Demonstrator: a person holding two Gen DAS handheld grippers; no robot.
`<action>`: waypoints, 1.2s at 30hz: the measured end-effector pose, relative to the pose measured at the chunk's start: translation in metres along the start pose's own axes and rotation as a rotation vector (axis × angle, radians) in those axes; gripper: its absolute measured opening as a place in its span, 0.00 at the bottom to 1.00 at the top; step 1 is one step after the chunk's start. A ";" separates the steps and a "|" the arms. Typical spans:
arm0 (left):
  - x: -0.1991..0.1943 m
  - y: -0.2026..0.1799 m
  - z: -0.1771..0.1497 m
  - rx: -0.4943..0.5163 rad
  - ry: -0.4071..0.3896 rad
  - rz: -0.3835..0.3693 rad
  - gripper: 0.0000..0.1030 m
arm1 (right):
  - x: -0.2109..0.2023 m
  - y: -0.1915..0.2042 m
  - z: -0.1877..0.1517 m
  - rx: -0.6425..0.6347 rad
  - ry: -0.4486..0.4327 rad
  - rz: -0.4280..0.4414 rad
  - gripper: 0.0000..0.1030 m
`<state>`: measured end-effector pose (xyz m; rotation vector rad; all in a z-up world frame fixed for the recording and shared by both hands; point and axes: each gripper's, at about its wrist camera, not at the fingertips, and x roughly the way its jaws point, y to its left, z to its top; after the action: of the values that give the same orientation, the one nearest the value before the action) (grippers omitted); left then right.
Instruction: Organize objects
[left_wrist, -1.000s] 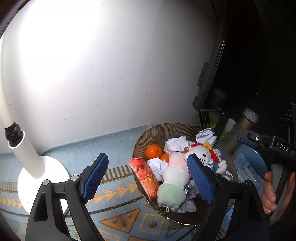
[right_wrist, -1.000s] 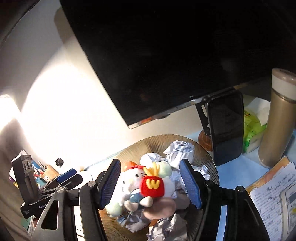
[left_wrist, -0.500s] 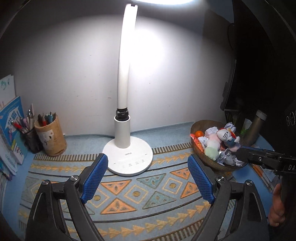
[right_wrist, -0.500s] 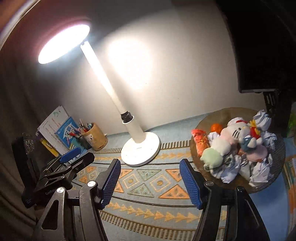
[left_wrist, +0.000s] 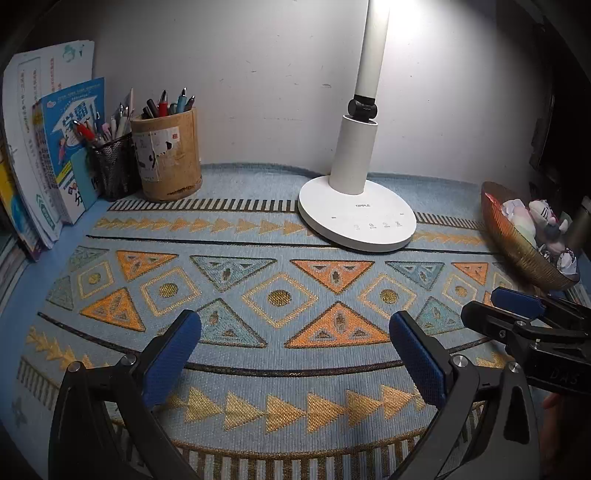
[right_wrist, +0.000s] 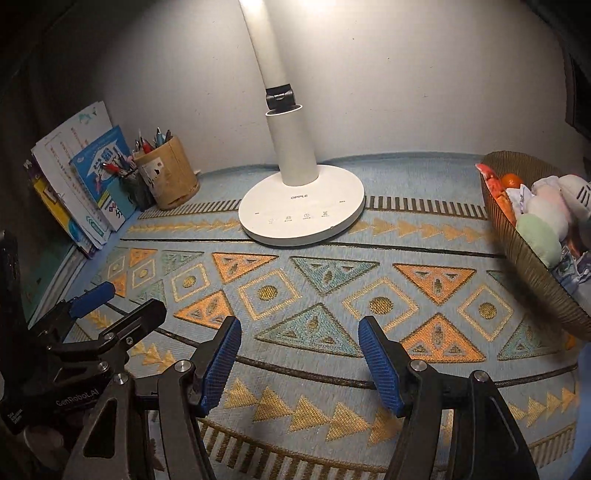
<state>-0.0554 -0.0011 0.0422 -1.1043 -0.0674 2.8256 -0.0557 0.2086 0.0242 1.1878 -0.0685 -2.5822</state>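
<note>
A brown ribbed bowl (right_wrist: 532, 266) at the right holds plush toys (right_wrist: 543, 218), an orange (right_wrist: 511, 180), a red-orange packet and crumpled paper. It also shows at the right edge of the left wrist view (left_wrist: 517, 240). My left gripper (left_wrist: 295, 347) is open and empty, low over the patterned mat (left_wrist: 280, 295). My right gripper (right_wrist: 300, 358) is open and empty over the same mat (right_wrist: 317, 288), left of the bowl. Each gripper shows in the other's view, the right one (left_wrist: 517, 306) and the left one (right_wrist: 96, 295).
A white desk lamp (left_wrist: 356, 218) stands at the back centre, lit. A wooden pen holder (left_wrist: 166, 151), a black mesh pen cup (left_wrist: 110, 166) and upright books (left_wrist: 44, 147) stand at the back left. A wall closes the back.
Both grippers have pulled back and swung left, away from the bowl. The bowl went from filling the views to sitting at the right edge; lamp, pen holders and books came into view.
</note>
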 end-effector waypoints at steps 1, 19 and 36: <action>0.002 0.000 -0.001 -0.008 -0.007 0.009 0.99 | 0.005 -0.003 -0.001 -0.006 0.002 -0.018 0.62; 0.009 0.000 -0.006 -0.011 0.005 0.070 0.99 | 0.032 -0.017 -0.008 -0.021 0.053 -0.107 0.62; 0.015 0.008 -0.007 -0.060 0.050 0.066 0.99 | 0.032 -0.018 -0.007 -0.016 0.059 -0.117 0.63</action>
<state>-0.0629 -0.0075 0.0263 -1.2114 -0.1149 2.8692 -0.0743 0.2174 -0.0070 1.2975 0.0359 -2.6399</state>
